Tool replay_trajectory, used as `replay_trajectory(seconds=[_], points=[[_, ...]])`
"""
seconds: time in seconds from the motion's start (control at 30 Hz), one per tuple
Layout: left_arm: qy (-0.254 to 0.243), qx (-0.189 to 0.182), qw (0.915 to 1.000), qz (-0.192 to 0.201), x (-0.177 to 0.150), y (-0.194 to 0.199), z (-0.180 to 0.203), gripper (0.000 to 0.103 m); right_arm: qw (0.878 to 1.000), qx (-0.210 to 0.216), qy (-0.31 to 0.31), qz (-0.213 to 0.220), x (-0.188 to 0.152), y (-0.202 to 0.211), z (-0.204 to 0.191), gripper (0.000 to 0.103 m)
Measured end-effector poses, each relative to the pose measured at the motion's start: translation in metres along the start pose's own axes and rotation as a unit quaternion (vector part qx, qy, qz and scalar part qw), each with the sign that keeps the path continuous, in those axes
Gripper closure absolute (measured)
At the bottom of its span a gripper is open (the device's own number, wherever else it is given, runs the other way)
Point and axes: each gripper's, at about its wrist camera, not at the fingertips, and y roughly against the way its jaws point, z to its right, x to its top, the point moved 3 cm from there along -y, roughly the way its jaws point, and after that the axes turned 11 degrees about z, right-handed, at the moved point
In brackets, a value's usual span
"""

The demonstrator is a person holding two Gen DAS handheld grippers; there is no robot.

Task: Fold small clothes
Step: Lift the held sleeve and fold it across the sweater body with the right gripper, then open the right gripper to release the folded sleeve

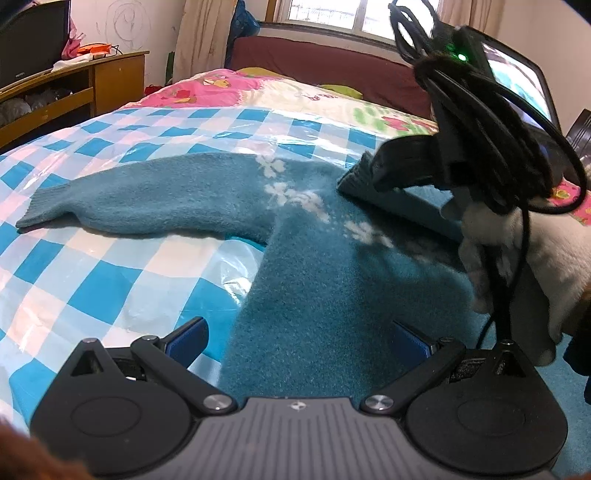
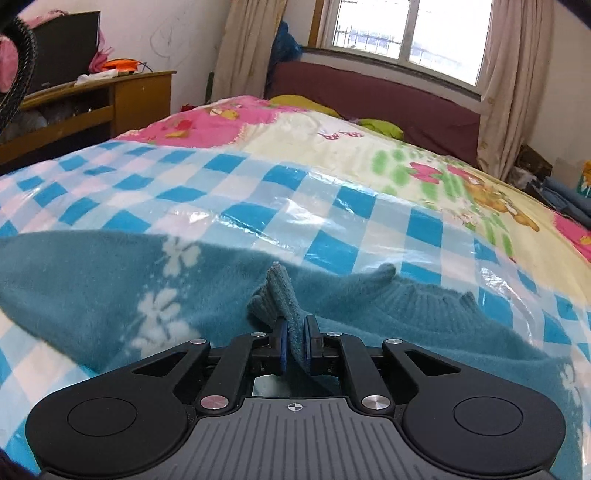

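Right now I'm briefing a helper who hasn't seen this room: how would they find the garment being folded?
On the bed, find the blue-and-white checkered plastic sheet. The teal sweater lies on it, one sleeve stretched flat, its ribbed cuff pinched in the right gripper. White flower motifs and fuzzy knit set it apart from the glossy sheet and cartoon quilt.

Both wrist views low and close over the sweater (image 1: 314,266), facing the window (image 2: 406,33)
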Motion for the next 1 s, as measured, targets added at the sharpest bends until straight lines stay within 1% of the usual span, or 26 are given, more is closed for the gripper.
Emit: replay_trajectory(seconds=[0.1,0.2,0.27,0.33,0.37,0.43,0.47,0.5,0.57,0.63,0.73,0.8,0.9,1.0], points=[[-0.006,0.001,1.0000,-0.001,-0.001,-0.001,0.001,0.000,1.000,0.000,-0.001,0.000,-0.002,-0.004,-0.005,0.093],[-0.011,0.003,0.9999,-0.001,-0.002,-0.002,0.003,0.000,1.000,0.006,-0.017,-0.008,-0.007,-0.010,-0.010,0.093],[-0.017,0.005,0.9998,-0.002,-0.003,-0.002,0.004,0.000,0.999,0.006,-0.038,0.001,-0.001,-0.010,-0.010,0.093],[-0.021,0.006,0.9998,-0.002,-0.004,-0.003,0.006,0.000,0.999,0.015,-0.040,0.006,0.003,-0.009,-0.013,0.093],[-0.022,0.005,0.9997,-0.002,-0.005,-0.003,0.006,0.000,0.999,0.022,-0.028,-0.002,0.002,-0.012,-0.017,0.088],[-0.024,0.006,0.9997,-0.005,-0.005,-0.004,0.007,0.000,0.999,0.032,-0.011,-0.037,-0.005,-0.022,-0.024,0.087],[-0.025,0.007,0.9997,-0.005,-0.005,-0.004,0.007,0.000,0.998,0.033,-0.010,-0.047,-0.010,-0.025,-0.025,0.085],[-0.026,0.008,0.9996,-0.005,-0.006,-0.004,0.007,0.000,0.998,0.036,-0.012,-0.049,-0.012,-0.026,-0.025,0.084],[-0.025,0.009,0.9996,-0.006,-0.006,-0.004,0.006,0.000,0.998,0.037,-0.030,-0.044,-0.014,-0.020,-0.019,0.075],[-0.023,0.008,0.9997,-0.007,-0.006,-0.006,0.006,0.000,0.997,0.044,-0.051,-0.041,-0.013,-0.012,-0.010,0.072],[-0.023,0.010,0.9997,-0.006,-0.005,-0.006,0.005,0.000,0.996,0.047,-0.071,-0.023,-0.011,0.008,0.015,0.070],[-0.021,0.010,0.9997,-0.006,-0.005,-0.006,0.004,0.000,0.996,0.034,-0.086,-0.012,-0.012,0.021,0.037,0.069],[-0.020,0.011,0.9997,-0.004,-0.005,-0.006,0.003,0.000,0.992,-0.016,-0.126,0.001,-0.023,0.039,0.086,0.069],[-0.024,0.013,0.9996,-0.003,-0.006,-0.006,0.005,0.000,0.982,-0.100,-0.158,-0.010,-0.046,0.049,0.142,0.069]])
